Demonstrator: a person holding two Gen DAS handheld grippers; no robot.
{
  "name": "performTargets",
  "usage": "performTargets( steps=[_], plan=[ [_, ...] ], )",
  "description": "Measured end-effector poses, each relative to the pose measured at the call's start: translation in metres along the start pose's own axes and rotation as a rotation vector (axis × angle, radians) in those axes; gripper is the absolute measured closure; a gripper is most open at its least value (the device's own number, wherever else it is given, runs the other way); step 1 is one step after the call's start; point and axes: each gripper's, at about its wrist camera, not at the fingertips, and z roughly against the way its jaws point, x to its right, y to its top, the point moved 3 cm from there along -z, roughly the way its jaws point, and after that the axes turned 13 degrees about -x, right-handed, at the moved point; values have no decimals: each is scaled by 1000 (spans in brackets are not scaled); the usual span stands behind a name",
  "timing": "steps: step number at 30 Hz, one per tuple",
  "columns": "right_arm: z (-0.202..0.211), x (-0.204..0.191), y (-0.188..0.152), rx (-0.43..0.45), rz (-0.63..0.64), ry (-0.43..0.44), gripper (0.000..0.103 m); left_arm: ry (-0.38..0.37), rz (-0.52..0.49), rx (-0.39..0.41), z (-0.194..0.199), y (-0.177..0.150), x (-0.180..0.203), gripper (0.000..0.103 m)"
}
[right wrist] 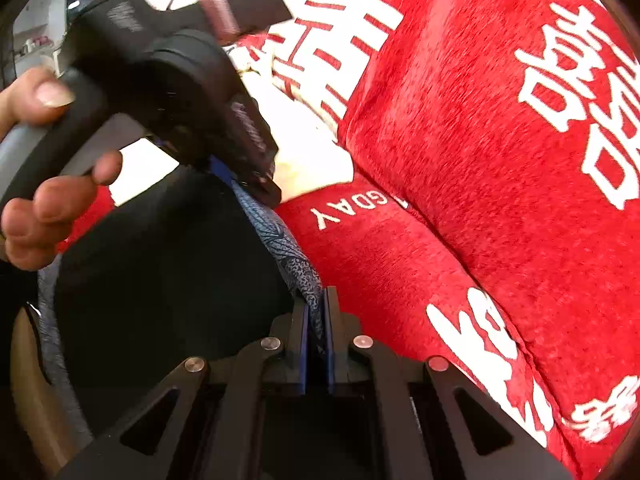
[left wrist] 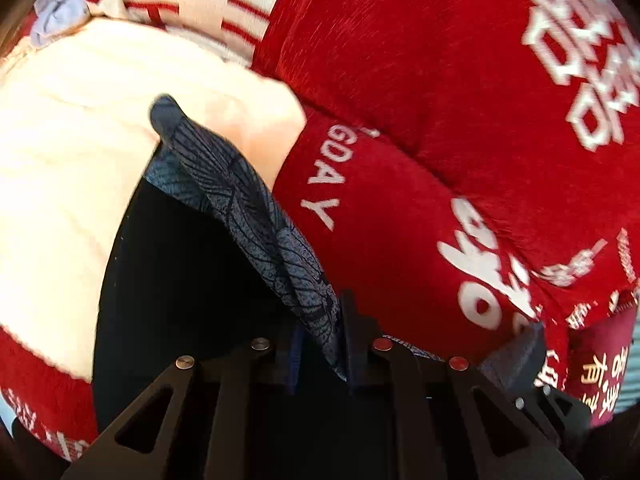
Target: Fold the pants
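The pants are black with a grey-blue leaf-patterned edge. They hang over a red blanket. My left gripper is shut on the patterned edge, which runs up and to the left from the jaws. In the right wrist view my right gripper is shut on the same patterned edge, with black pants fabric to its left. The left gripper's body, held by a hand, sits further along that edge, above my right gripper.
A red blanket with white lettering covers the surface, also in the right wrist view. A cream patch of the blanket lies to the left. A pale bluish cloth sits at the far top left.
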Motion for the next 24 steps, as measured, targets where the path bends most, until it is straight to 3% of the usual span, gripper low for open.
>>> performTargets(
  steps=[9, 14, 18, 21, 24],
  plan=[
    [67, -52, -39, 55, -55, -65, 96, -69, -132, 88, 56, -89, -11, 84],
    [66, -112, -76, 14, -56, -81, 96, -78, -130, 71, 39, -147, -38, 84],
    [43, -151, -103, -63, -45, -86, 96, -123, -61, -13, 8, -179, -84, 84],
    [27, -168, -116, -103, -51, -96, 96, -166, 13, -80, -22, -195, -110, 84],
    [24, -174, -121, -107, -63, -118, 96, -217, 22, -68, -26, -201, -123, 84]
  ],
)
